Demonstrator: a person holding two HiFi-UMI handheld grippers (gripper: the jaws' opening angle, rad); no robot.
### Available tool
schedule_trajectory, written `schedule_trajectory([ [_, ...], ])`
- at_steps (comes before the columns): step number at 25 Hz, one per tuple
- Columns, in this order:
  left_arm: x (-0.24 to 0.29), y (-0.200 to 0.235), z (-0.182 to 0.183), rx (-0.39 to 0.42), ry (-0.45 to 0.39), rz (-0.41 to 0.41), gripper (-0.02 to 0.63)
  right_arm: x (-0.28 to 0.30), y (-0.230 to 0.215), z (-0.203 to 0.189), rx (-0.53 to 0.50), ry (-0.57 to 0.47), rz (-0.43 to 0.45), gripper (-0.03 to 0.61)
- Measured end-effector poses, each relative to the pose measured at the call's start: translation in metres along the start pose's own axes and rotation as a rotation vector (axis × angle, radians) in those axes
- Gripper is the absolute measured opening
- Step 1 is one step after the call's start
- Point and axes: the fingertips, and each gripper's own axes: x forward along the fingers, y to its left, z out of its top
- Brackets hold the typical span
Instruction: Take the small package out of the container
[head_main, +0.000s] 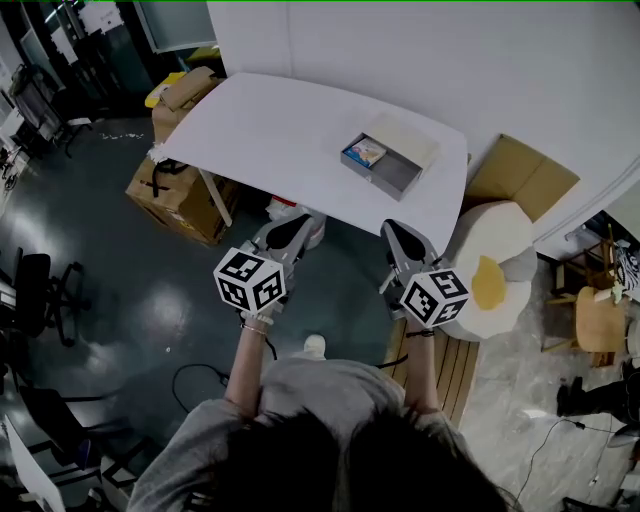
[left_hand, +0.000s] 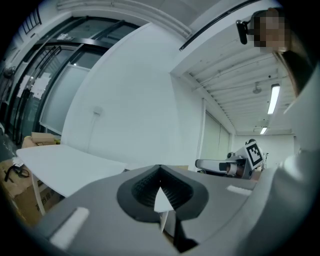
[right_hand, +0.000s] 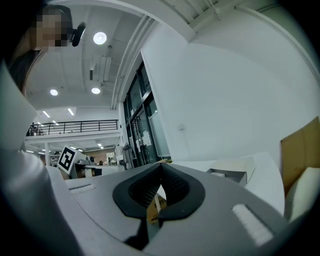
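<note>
In the head view a grey open container (head_main: 392, 166) sits near the right end of a white table (head_main: 270, 130). A small colourful package (head_main: 365, 152) lies in its left part. Both grippers hang level in front of the table's near edge, short of the container. My left gripper (head_main: 303, 218) is shut with nothing in it, its marker cube (head_main: 250, 280) toward me. My right gripper (head_main: 393, 228) is also shut and empty. In the right gripper view the container (right_hand: 231, 175) lies ahead to the right of the shut jaw tips (right_hand: 161, 168). The left gripper view shows its tips (left_hand: 160, 169) meeting.
Cardboard boxes (head_main: 178, 192) stand under the table's left end, and another (head_main: 186, 92) behind it. A white and yellow egg-shaped cushion (head_main: 495, 265) sits right of the table, with flat cardboard (head_main: 520, 175) beyond it. A wooden pallet (head_main: 445, 362) lies on the floor at my right.
</note>
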Motion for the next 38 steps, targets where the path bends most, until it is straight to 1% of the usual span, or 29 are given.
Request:
schedule_trajectory([
  [10,0.035,0.027,0.004,-0.003,0.021,-0.074,-0.011,0.031,-0.018,0.000,0.012,-0.004,-0.058,0.012],
  [15,0.043,0.041,0.006,-0.024,0.025,-0.104,-0.011,0.045,-0.022,-0.006,0.023,0.005,-0.070,0.012],
  [19,0.048,0.044,0.005,-0.024,0.035,-0.120,-0.011,0.050,-0.023,-0.010,0.025,0.021,-0.081,0.012],
  [24,0.055,0.049,-0.006,-0.050,0.052,-0.129,-0.011,0.056,-0.027,-0.017,0.026,0.044,-0.089,0.012],
  [30,0.068,0.056,-0.012,-0.065,0.065,-0.127,-0.011,0.066,-0.040,-0.020,0.046,0.053,-0.096,0.012],
  [38,0.109,0.073,-0.010,-0.066,0.086,-0.117,-0.011,0.093,-0.077,-0.014,0.076,0.057,-0.084,0.012],
])
